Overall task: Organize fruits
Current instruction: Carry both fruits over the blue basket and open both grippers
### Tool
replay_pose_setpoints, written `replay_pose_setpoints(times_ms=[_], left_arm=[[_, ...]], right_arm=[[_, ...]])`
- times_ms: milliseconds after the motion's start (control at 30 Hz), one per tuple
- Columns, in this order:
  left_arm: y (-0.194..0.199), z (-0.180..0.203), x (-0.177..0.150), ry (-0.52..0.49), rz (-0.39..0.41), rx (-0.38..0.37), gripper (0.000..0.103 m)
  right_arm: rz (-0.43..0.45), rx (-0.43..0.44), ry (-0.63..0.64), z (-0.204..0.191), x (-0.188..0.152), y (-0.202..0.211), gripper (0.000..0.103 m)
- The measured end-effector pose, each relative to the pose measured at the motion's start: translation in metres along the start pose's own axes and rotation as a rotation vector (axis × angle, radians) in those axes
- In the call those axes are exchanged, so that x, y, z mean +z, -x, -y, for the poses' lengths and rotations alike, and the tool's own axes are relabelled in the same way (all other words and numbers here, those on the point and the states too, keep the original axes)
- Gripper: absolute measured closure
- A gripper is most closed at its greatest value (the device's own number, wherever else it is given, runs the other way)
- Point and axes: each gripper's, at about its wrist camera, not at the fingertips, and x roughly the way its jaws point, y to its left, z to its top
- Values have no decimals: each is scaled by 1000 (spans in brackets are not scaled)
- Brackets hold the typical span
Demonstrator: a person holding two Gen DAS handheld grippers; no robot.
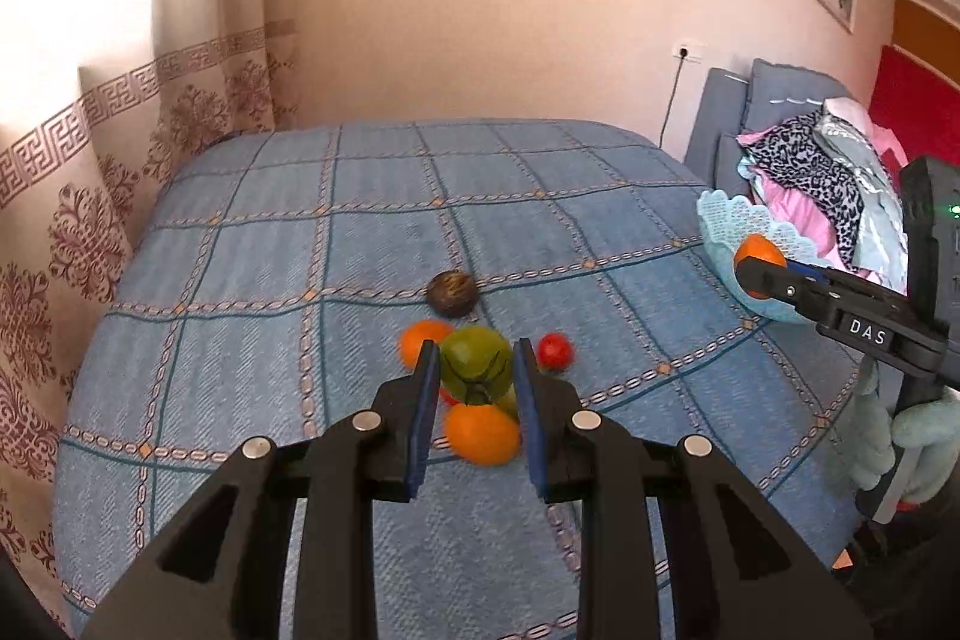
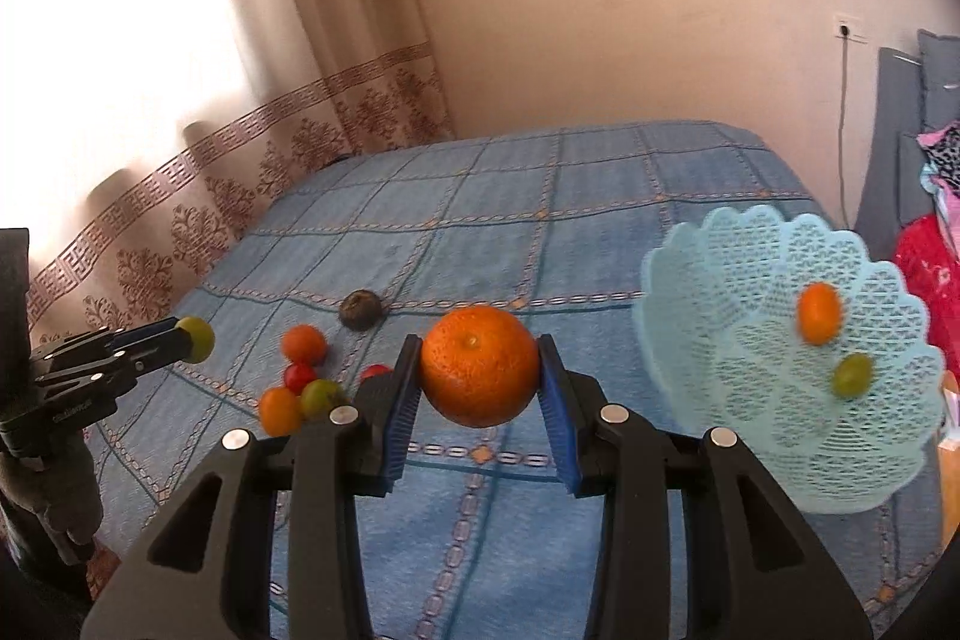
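A large orange (image 2: 479,365) with dimpled skin is sitting stem-up, clamped off the bed between the right gripper's (image 2: 479,370) blue pads. A green fruit (image 1: 476,364) is being held between the left gripper's (image 1: 474,370) pads, above the loose pile. A light-blue lattice basket (image 2: 750,244) with a scalloped rim is tilting open, holding a small orange fruit (image 2: 818,312) and a green one (image 2: 852,375). On the bed, a dark brown fruit (image 1: 452,292) is lying apart from small orange (image 1: 482,433), red (image 1: 554,351) and green fruits.

Both wrist views low, facing wall, sharing bed (image 1: 372,220)
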Motion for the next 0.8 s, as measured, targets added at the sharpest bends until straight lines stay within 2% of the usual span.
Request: replay_pose_setpoints(times_ms=[200, 433, 800], left_arm=[[-3, 22, 14, -24, 6, -25, 78], [-13, 57, 32, -72, 3, -66, 78], [-43, 130, 55, -197, -12, -164, 78]], right_arm=[[22, -69, -42, 35, 0, 17, 64], [60, -141, -153, 81, 2, 32, 64], [32, -228, -270, 129, 0, 29, 64]])
